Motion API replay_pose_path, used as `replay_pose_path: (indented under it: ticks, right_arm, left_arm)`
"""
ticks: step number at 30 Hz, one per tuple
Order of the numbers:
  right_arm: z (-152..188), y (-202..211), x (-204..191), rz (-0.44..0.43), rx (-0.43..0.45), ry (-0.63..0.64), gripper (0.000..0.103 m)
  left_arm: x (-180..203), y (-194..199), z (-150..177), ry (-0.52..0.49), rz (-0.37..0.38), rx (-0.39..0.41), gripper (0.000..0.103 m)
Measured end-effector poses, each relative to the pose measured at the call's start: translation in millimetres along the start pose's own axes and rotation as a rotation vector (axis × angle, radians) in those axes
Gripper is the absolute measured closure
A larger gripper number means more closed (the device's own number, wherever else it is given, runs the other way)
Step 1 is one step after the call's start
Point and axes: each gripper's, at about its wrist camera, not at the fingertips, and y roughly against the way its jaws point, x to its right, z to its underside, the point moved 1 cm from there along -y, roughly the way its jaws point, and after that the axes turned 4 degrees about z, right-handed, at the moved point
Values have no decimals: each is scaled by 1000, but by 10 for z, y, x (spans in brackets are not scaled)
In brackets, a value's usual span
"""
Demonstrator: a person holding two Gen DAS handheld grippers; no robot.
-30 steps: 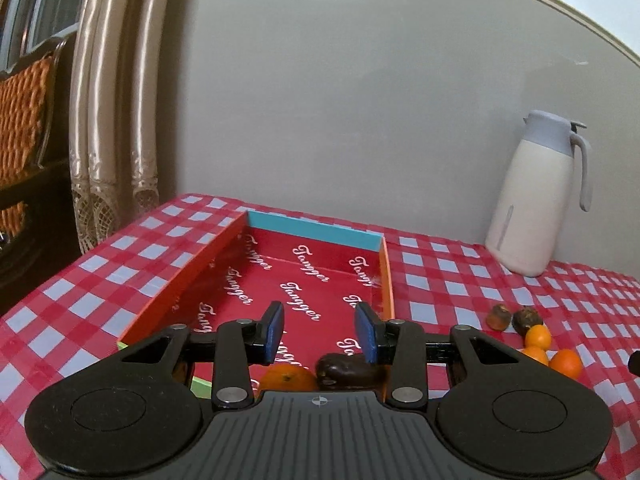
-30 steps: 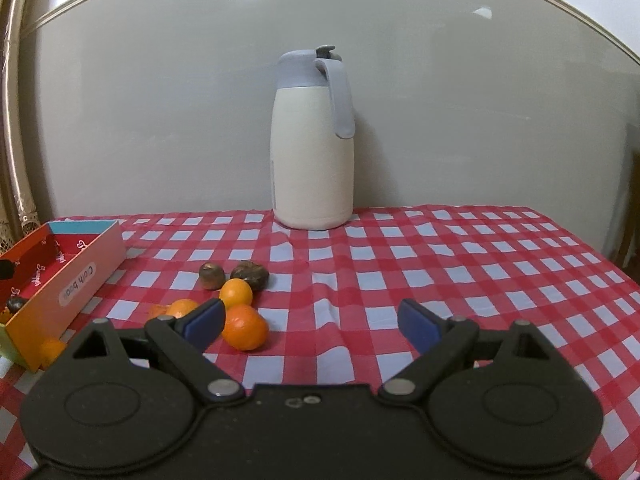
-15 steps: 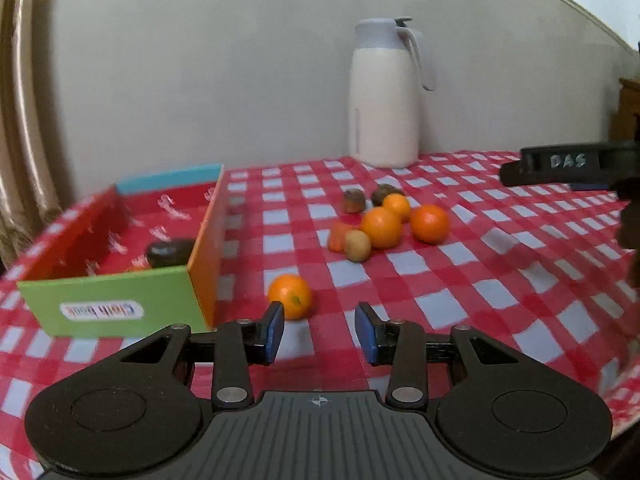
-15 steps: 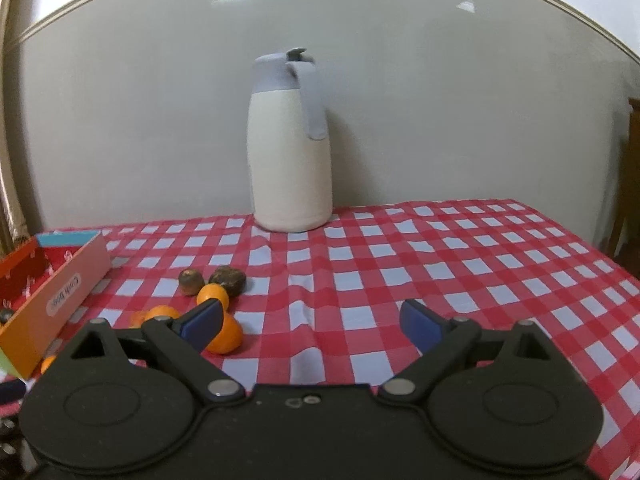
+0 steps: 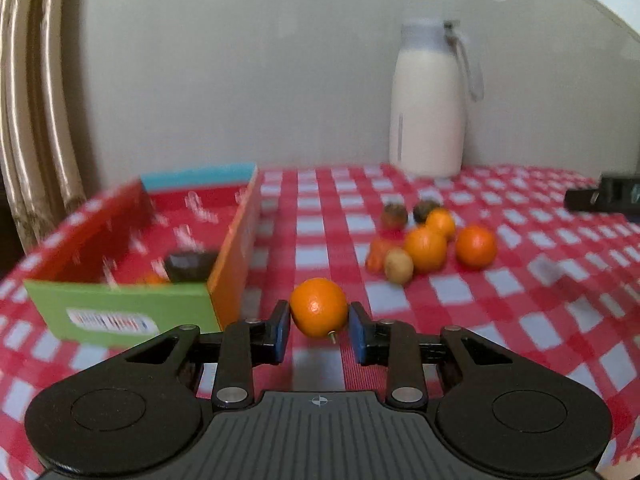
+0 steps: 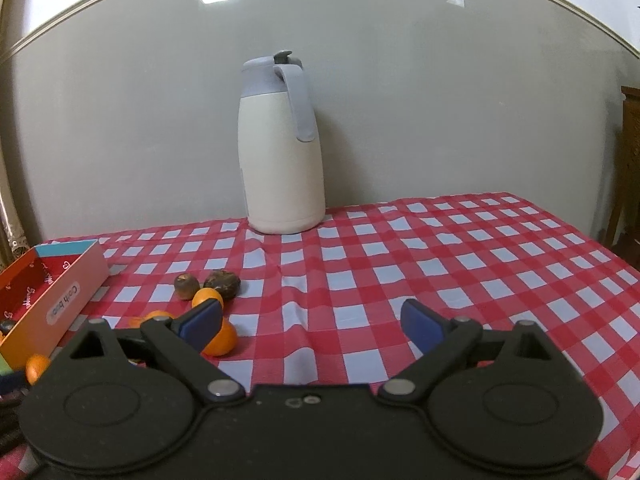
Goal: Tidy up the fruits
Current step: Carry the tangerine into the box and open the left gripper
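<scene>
Left wrist view: the left gripper [image 5: 319, 334] points across the table [image 5: 540, 320], which is covered by a red-and-white checked cloth; a single orange [image 5: 319, 307] sits directly ahead on the centre line, between the tips of the two blue pads, with the jaws set narrow, a thin gap visible on either side, so contact cannot be confirmed and the fruit seems framed rather than clamped; its stem nub points down and toward the camera; the fruit is nearly round, so no long axis constrains the approach. The open box [image 5: 228, 256] lies just to the left of this orange, its orange side wall nearest; a dark fruit [image 5: 188, 266] already rests inside. The remaining fruit cluster [image 5: 426, 242] lies ahead and to the right, well apart from the jaws; a cream jug [image 5: 430, 100] stands at the back against the wall; the view is motion-blurred.

Right wrist view: the right gripper [image 6: 312, 320] faces the jug [image 6: 282, 148], its jaws spread wide and empty above bare cloth; the cluster [image 6: 208, 300] lies to its left, partly hidden behind the left pad; the box [image 6: 60, 304] stands at the far left edge, with the lone orange [image 6: 37, 368] just beside its near corner.

Judgement: the left gripper is plainly the nearer to both fruit and box; the coming move probably requires only closing on the orange, lifting, and carrying it a short way leftward over the box wall.
</scene>
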Motion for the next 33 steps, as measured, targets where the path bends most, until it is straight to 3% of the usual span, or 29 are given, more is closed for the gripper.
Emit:
replay_pose_path:
  ticks: [4, 7, 15, 16, 18, 19, 23, 33]
  right_arm:
    - [1, -21, -116, -17, -2, -2, 7]
    - [9, -37, -244, -34, -4, 16, 7]
    - [52, -94, -563, -77, -16, 60, 7]
    - [53, -100, -583, -81, -17, 62, 7]
    - [57, -102, -624, -89, -15, 65, 7]
    - [57, -102, -639, -93, -14, 68, 7]
    - [74, -93, -669, -112, -21, 84, 7]
    - [143, -166, -670, -113, -84, 177, 6]
  left_arm:
    - [-196, 201, -229, 12, -35, 105, 72]
    - [-493, 274, -352, 62, -81, 139, 72]
    - [-1285, 140, -285, 206, -201, 45, 71]
    - [-1333, 136, -265, 225, -198, 41, 66]
    - [-1353, 185, -241, 240, -212, 64, 15]
    - [-1331, 223, -227, 230, -234, 84, 8]
    - [-1188, 321, -251, 163, -253, 147, 2]
    - [-1104, 347, -276, 161, -223, 161, 0]
